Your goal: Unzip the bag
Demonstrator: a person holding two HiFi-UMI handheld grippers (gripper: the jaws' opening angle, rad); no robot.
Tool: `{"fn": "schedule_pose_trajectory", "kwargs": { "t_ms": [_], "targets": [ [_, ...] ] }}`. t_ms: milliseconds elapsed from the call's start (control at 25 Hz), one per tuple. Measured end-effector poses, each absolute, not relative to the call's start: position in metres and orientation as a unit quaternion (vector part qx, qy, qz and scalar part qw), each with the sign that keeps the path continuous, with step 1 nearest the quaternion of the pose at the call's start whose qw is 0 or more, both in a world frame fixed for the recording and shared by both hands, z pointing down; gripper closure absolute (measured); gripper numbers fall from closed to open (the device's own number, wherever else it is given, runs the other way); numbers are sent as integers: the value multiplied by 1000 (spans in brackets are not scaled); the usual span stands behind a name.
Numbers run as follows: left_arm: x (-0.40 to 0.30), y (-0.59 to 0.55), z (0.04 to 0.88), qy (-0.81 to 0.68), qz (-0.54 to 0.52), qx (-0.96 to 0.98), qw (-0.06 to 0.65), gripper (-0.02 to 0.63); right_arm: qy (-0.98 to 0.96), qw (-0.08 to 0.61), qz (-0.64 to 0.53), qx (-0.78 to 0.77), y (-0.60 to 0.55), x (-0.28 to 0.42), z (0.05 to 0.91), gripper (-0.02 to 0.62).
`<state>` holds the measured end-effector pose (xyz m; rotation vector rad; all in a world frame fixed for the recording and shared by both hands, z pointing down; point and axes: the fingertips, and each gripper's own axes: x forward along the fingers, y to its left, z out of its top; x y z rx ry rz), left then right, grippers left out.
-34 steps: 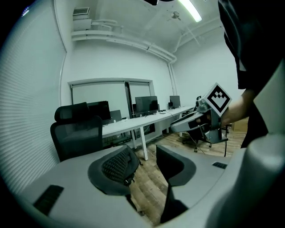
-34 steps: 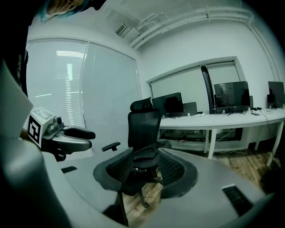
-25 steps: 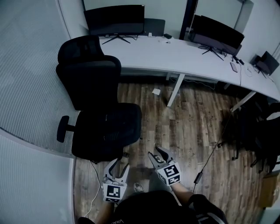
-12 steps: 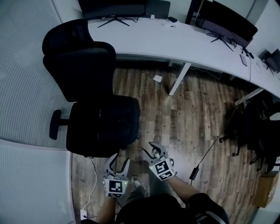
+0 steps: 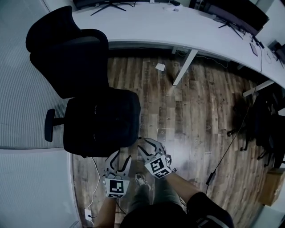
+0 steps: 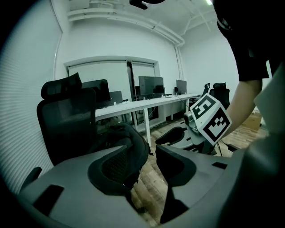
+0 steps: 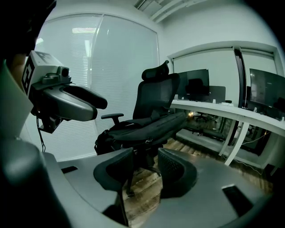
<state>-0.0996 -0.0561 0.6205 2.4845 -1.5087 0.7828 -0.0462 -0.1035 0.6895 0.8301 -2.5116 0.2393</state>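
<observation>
Left gripper (image 6: 151,153): jaws parted, nothing between them. Right gripper (image 7: 146,156): jaws likewise spread and empty. Ahead of both pairs of jaws, well apart, the black bag (image 7: 142,127) lies slumped across the seat of the office chair (image 7: 156,95). Zip pull too small to pick out. Judged stage: approach, nothing gripped yet. To do it well, find the pull first. One pair of jaws pinches fabric beside the zip's end and keeps it taut. The other takes the pull and draws along the track. Soft bag likely bunches; chair may swivel.

Black office chair (image 5: 67,58) beside long white desk (image 5: 178,31), monitor (image 5: 240,11) on it, wooden floor (image 5: 196,116)
</observation>
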Motion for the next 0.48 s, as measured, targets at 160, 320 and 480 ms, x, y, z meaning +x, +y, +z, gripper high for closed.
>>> {"fn": "schedule_pose_trajectory", "kwargs": {
  "t_ms": [160, 320, 480],
  "targets": [
    [-95, -62, 637, -499, 267, 821, 73, 411, -921, 235, 88, 300, -112, -54, 711, 443],
    [-99, -64, 650, -506, 266, 816, 86, 411, -920, 231, 74, 308, -122, -62, 725, 443],
    [-95, -68, 655, -509, 263, 815, 84, 411, -917, 225, 55, 324, -131, -59, 729, 443]
  ]
}}
